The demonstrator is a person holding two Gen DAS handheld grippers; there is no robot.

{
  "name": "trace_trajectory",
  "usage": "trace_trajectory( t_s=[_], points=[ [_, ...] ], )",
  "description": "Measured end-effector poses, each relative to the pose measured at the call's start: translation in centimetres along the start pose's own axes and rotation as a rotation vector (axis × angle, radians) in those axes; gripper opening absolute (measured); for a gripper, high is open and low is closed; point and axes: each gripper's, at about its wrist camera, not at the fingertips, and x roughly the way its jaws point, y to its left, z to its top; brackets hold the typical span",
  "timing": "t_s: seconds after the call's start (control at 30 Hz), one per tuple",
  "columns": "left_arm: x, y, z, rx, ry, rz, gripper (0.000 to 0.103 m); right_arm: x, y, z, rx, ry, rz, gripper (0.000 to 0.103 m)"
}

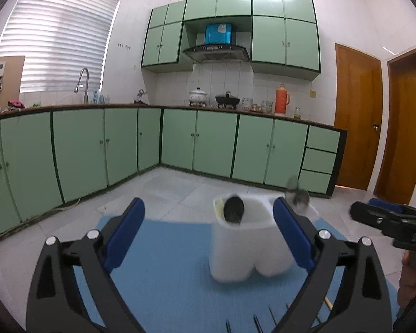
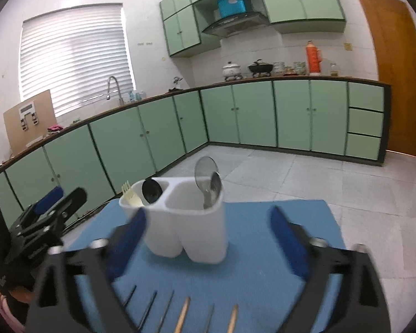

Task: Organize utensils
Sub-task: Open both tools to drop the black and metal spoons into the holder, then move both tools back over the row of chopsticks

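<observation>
A white two-compartment utensil holder (image 2: 190,223) stands on a blue mat (image 2: 249,272). Its left compartment holds a cream plastic fork (image 2: 130,194) and a black spoon (image 2: 151,191); its right compartment holds two metal spoons (image 2: 209,179). Several chopsticks (image 2: 181,316), some dark and two wooden, lie on the mat below my right gripper (image 2: 208,238), which is open and empty above the mat in front of the holder. My left gripper (image 1: 208,238) is open and empty, with the holder (image 1: 248,242) just inside its right finger. Chopstick tips (image 1: 256,323) show below it.
The mat (image 1: 166,263) lies over a pale tiled floor (image 2: 346,183). Green cabinets (image 1: 77,144) line the far walls. A sink tap (image 1: 83,83), pots and an orange flask (image 1: 282,98) stand on the counter. Wooden doors (image 1: 357,116) are at the right.
</observation>
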Motion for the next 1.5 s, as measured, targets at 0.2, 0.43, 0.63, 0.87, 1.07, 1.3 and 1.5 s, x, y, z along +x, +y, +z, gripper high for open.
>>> trace_trajectory(
  t_s=[0.2,0.43,0.63,0.87,1.07,1.3,1.5],
  points=[
    [-4.3,0.1,-2.7,-0.002,0.13,0.01,0.095,-4.3,0.1,-3.1,0.018,0.066,-0.015,0.098],
    [-9.0,-0.9,-6.5,0.025,0.294,-0.01,0.095,-8.2,0.5,-7.8,0.023,0.197,-0.034,0.098],
    [-12.6,-1.6,-10.0,0.059,0.408,-0.009,0.095,-11.4,0.8,-12.1,0.05,0.286,-0.058,0.098],
    [-14.7,-1.0,-12.5,0.028,0.49,0.017,0.095,-14.2,0.5,-15.4,0.1,0.351,-0.08,0.085],
    [-15.6,-1.6,-13.6,0.012,0.532,0.033,0.095,-14.5,1.3,-17.7,0.083,0.424,-0.068,0.056],
    [-16.1,-1.9,-14.5,0.01,0.563,0.038,0.095,-13.9,2.2,-19.2,0.056,0.47,-0.052,0.029],
    [-16.1,-1.8,-15.0,0.003,0.578,0.042,0.095,-13.7,2.4,-19.8,0.031,0.466,-0.072,0.017]
  ],
)
